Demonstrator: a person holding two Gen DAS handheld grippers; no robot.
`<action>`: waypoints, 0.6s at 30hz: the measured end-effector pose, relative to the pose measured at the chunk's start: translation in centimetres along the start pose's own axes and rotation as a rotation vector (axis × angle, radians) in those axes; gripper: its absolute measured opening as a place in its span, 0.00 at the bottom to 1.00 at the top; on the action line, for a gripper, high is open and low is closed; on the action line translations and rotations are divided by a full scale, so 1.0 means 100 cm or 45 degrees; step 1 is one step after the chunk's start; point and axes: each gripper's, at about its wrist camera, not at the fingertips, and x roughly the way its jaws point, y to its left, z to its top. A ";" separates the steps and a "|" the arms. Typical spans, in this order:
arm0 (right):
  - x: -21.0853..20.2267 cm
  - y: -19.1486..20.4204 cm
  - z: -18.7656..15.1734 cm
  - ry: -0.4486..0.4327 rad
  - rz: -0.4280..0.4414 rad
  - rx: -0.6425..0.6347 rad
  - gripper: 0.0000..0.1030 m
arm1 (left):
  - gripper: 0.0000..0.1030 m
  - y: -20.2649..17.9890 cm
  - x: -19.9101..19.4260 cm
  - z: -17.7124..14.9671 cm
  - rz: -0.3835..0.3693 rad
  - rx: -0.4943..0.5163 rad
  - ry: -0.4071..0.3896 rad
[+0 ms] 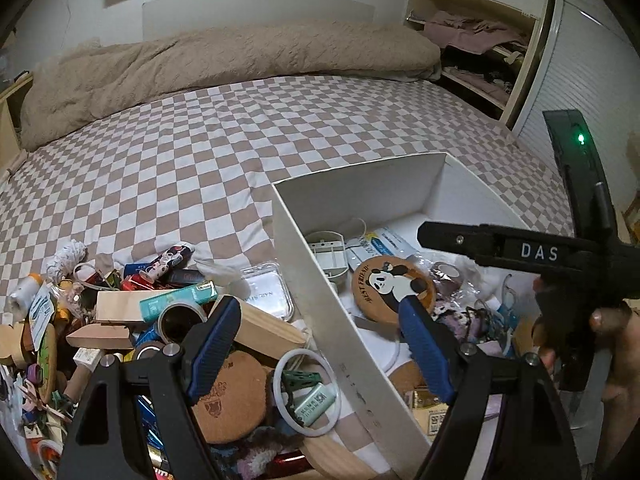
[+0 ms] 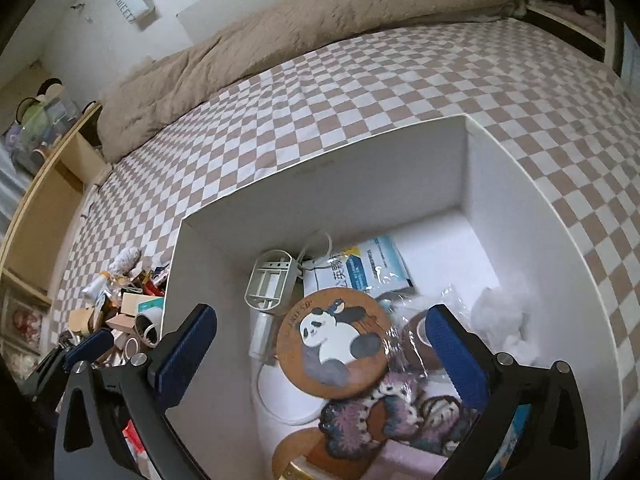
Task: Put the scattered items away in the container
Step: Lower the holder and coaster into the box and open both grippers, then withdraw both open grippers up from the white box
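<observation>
Lying in the white box, round panda coaster, cork-brown.

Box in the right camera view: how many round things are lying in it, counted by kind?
Cork coasters: 2, the panda coaster and a plain coaster, partly covered
White ring: 1
Tape roll: 1
Total: 4
</observation>
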 end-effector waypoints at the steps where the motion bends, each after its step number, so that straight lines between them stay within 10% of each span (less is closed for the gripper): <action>1: -0.001 0.000 -0.001 0.005 0.004 0.003 1.00 | 0.79 0.000 -0.002 0.000 -0.001 0.002 -0.003; 18: -0.048 0.008 -0.023 -0.166 -0.040 -0.048 1.00 | 0.79 -0.007 -0.021 -0.004 -0.040 0.011 -0.028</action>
